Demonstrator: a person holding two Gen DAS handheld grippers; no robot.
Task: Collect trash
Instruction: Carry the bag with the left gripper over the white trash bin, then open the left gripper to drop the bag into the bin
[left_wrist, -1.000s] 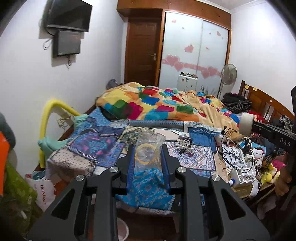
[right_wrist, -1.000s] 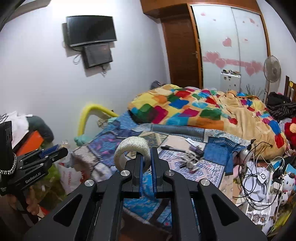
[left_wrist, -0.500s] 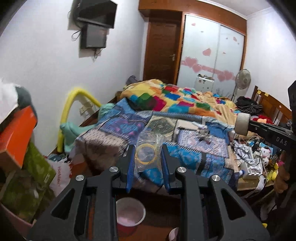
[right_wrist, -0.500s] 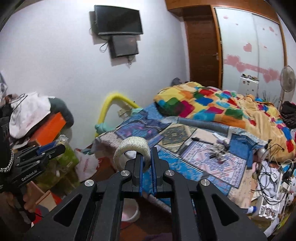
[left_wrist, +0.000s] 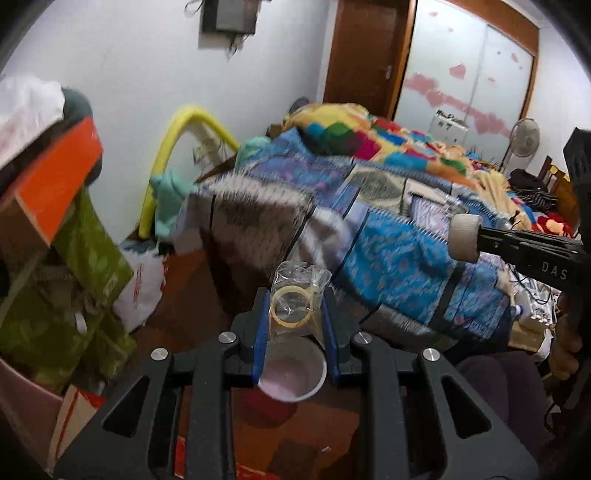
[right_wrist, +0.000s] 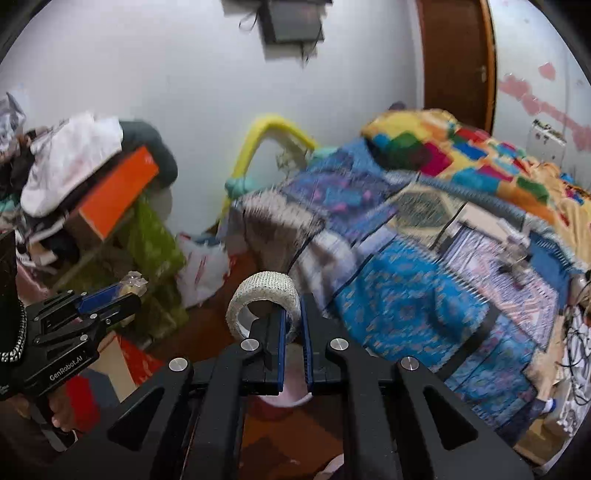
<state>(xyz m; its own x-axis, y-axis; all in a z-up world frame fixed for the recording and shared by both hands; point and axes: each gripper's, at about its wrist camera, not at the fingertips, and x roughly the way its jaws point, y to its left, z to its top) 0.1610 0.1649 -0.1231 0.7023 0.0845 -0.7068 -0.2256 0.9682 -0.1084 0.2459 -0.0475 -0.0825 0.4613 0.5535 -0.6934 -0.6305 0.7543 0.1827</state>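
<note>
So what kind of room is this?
Most likely a bedroom, and a cluttered one: a bed covered in a patchwork blanket, a wardrobe with sliding doors, and a wooden door beside it.

Bin (left_wrist: 291, 373) on the floor before the bed (left_wrist: 388, 236) — boxes (left_wrist: 48, 192) stacked left.

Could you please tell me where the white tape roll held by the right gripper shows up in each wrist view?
Left wrist view: the white tape roll is at the right, side-on.
Right wrist view: the roll is at centre, clamped by the right gripper.
Shared landmark: the yellow tube.
</note>
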